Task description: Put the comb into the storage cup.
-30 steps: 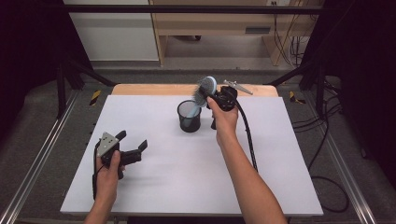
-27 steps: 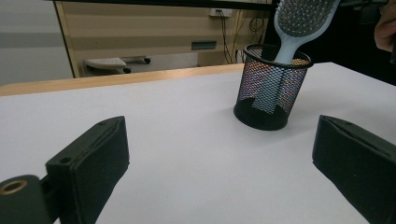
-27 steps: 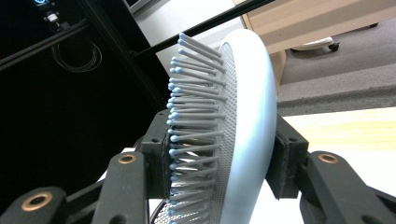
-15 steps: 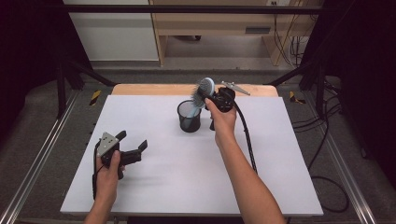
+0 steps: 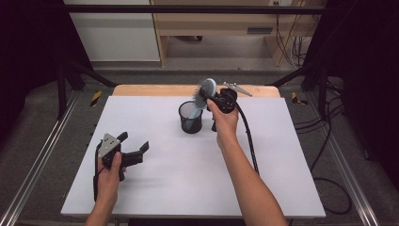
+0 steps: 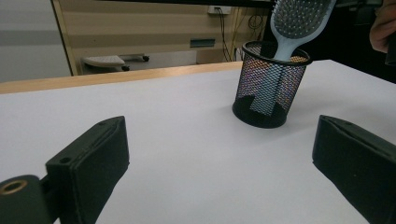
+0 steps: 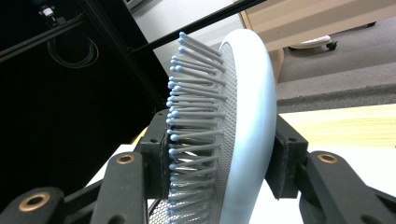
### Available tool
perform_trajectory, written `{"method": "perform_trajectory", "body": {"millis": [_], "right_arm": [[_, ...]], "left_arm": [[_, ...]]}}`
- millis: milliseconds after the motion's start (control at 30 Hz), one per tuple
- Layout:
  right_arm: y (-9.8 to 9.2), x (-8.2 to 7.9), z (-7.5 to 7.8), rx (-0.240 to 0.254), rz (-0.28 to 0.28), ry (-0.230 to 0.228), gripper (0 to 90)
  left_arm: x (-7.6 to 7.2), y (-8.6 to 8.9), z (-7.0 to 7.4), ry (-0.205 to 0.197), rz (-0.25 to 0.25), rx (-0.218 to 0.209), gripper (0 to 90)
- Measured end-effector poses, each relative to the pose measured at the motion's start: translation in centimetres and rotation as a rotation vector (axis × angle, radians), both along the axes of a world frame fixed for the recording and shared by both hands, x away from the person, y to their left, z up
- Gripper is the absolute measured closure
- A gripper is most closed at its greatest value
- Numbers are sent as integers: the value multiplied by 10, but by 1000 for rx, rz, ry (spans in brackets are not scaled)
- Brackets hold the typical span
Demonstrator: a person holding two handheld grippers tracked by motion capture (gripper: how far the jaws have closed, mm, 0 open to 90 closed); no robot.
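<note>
Hairbrush in pale blue plastic sits between the two black jaws of the right gripper, which are closed on its oval head: one pad presses on the smooth rounded back, the other on the side with bristles. The bristles are thin grey pins with small blue ball tips, and they stand out from a grey cushion with many fine holes. In the high view the right gripper holds the brush head just above a small round cup made of black wire mesh. In the left gripper view the flat handle of the brush goes down into the cup, and it shows through the mesh wall. The cup stands upright on the white table, near its far edge, where a strip of light wood is visible.

The left gripper rests low at the near left part of the table, well apart from the cup. Its blocky matte black jaws stand wide open with nothing between them, only the smooth white surface.
</note>
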State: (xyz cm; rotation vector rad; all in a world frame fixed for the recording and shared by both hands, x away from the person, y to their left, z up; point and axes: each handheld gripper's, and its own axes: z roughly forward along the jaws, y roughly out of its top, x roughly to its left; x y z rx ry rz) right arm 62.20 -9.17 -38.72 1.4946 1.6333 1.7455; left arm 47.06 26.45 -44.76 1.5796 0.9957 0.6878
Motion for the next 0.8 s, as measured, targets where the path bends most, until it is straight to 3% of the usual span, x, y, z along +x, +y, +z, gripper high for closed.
{"method": "perform_trajectory", "body": {"millis": [800], "right_arm": [[-2, 0, -1, 12, -4, 8, 497]], "left_arm": [[0, 0, 0, 3, -2, 2, 38]]}}
